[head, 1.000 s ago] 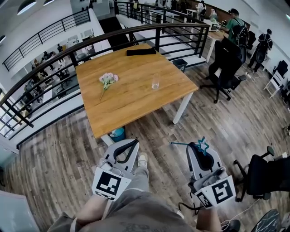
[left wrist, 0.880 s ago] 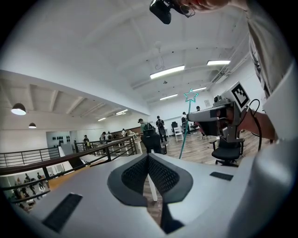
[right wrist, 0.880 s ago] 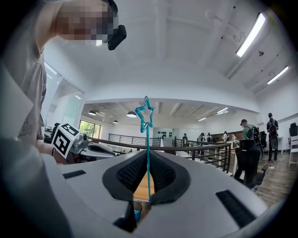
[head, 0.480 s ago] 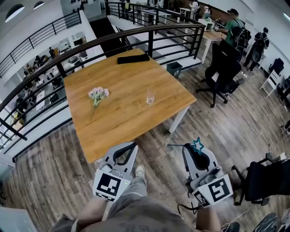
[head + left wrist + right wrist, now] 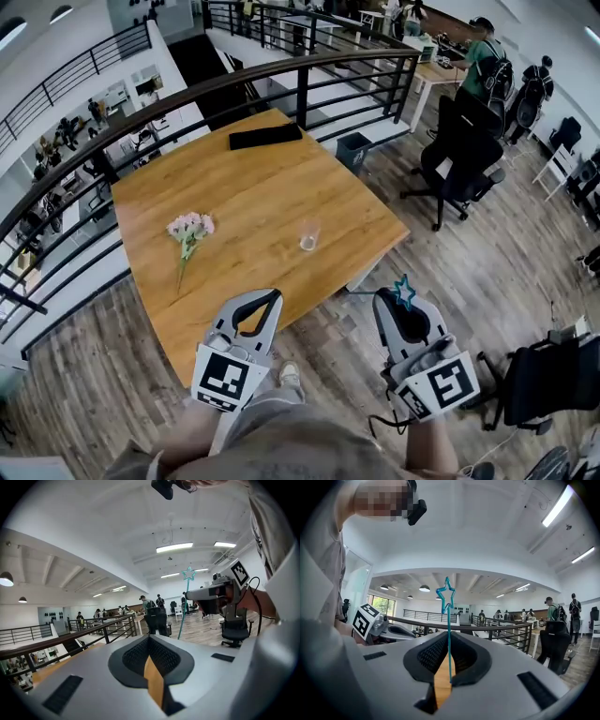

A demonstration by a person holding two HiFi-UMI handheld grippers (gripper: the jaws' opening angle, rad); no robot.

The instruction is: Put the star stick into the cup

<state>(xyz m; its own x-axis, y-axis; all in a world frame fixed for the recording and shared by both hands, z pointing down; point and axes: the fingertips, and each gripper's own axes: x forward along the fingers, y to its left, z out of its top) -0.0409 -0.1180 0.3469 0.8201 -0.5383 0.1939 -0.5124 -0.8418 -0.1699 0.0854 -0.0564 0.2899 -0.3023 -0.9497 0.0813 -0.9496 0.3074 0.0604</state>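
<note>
The clear cup (image 5: pixel 307 236) stands upright on the wooden table (image 5: pixel 234 187), near its right front part. My right gripper (image 5: pixel 397 300) is shut on the thin teal star stick (image 5: pixel 404 292), below and right of the cup, off the table's front edge. In the right gripper view the star (image 5: pixel 446 594) rises above the closed jaws (image 5: pixel 449 641). My left gripper (image 5: pixel 274 297) is shut and empty at the table's near edge, its jaws meeting in the left gripper view (image 5: pixel 150 641). From that view the star stick (image 5: pixel 189 573) shows upright at the right.
A bunch of pink flowers (image 5: pixel 187 229) lies on the table's left part and a flat black object (image 5: pixel 265 137) at its far edge. A black railing (image 5: pixel 300 80) runs behind the table. Office chairs (image 5: pixel 459 155) and people (image 5: pixel 480 56) are at the right.
The table has come closer in the head view over the second. Both grippers keep their pose, the right one still holding the star stick; the left one now reaches the table's near edge.
</note>
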